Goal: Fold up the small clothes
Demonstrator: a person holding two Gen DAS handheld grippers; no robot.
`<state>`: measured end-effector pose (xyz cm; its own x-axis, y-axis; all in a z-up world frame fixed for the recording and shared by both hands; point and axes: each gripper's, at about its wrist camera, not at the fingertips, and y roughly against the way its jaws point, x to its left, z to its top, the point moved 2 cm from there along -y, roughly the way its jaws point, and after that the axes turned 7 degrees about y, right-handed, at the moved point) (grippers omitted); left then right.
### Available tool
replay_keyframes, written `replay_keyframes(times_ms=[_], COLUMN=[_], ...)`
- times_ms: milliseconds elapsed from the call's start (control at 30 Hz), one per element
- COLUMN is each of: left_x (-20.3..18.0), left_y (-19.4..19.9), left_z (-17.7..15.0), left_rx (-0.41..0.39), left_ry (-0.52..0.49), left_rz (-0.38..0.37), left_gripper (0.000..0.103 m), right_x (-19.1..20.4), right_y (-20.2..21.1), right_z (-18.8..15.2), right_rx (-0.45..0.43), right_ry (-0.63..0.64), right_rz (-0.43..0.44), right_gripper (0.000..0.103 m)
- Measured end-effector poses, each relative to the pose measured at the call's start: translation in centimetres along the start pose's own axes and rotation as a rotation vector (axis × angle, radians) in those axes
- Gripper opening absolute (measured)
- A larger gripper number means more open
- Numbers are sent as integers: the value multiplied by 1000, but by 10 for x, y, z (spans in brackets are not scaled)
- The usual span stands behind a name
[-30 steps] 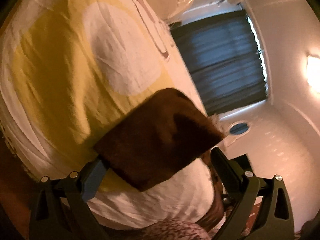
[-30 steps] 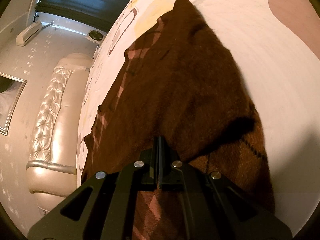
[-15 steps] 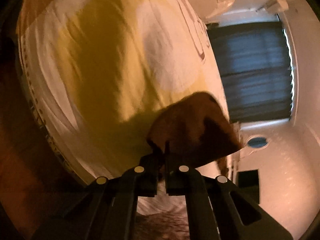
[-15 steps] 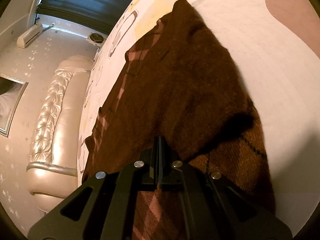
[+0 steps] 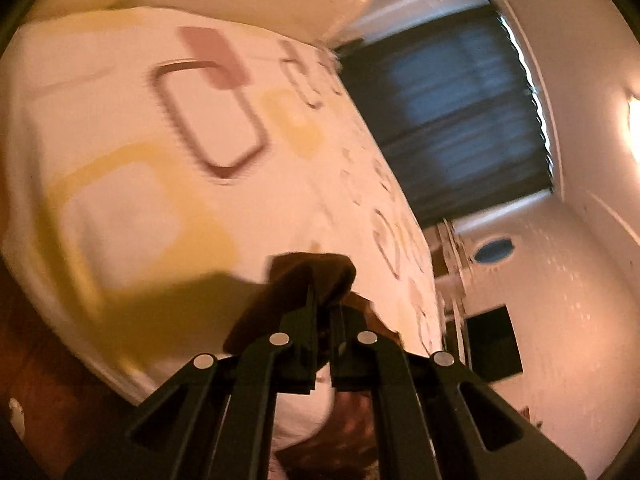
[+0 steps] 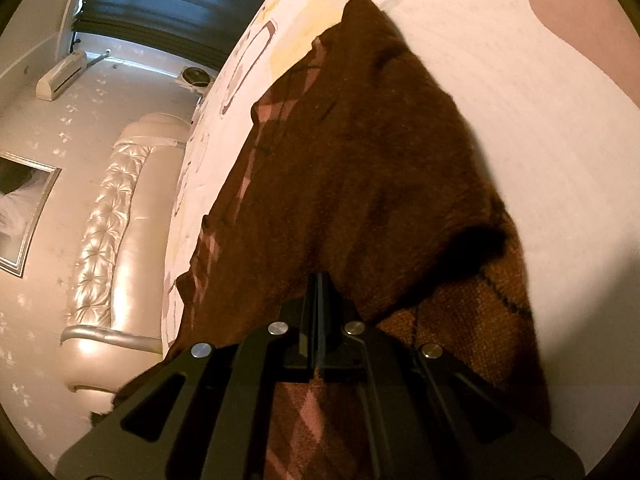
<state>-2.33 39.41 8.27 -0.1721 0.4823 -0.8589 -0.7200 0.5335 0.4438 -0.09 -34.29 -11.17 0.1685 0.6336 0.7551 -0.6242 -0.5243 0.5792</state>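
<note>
Left claw (image 5: 324, 312) on raised garment (image 5: 308, 276) edge

No readable text, label, brand, number or sign shows anywhere.

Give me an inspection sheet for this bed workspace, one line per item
Surface: bedsheet, white with yellow and mauve shapes.
Job's things: brown sweater, argyle knit, lying partly folded on the sheet.
Clutter: nothing seen.
Tools: left tool shut on a sweater corner, held above the sheet; right tool shut on the sweater's near part, low by the sheet.
Cables: nothing seen.
Surroundings: tufted headboard, dark curtain, wall air conditioner, framed picture.
</note>
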Motion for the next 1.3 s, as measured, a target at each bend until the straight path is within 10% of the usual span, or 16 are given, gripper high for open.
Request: replay_keyframes(times_ms=[367, 533, 867, 1133, 1300], left_x=[-209, -266, -232, -214, -217], left_y=[-155, -265, -441, -478, -440], left_z=[-99, -192, -341, -380, -372], left_rx=[285, 475, 713, 761, 693], left_ry=[-278, -371, -383, -463, -551], left_rz=[-126, -149, 53, 133, 69], left_gripper=[4, 4, 4, 4, 44], right_x=[4, 14, 12, -23, -15], right_y=[0, 1, 29, 69, 80], right_z=[4, 7, 9, 20, 23], right_rx=[55, 89, 126, 53, 24], right_ry=[16, 57, 115, 27, 54], right_rz=[29, 70, 97, 83, 83], right_gripper=[9, 36, 50, 50, 50])
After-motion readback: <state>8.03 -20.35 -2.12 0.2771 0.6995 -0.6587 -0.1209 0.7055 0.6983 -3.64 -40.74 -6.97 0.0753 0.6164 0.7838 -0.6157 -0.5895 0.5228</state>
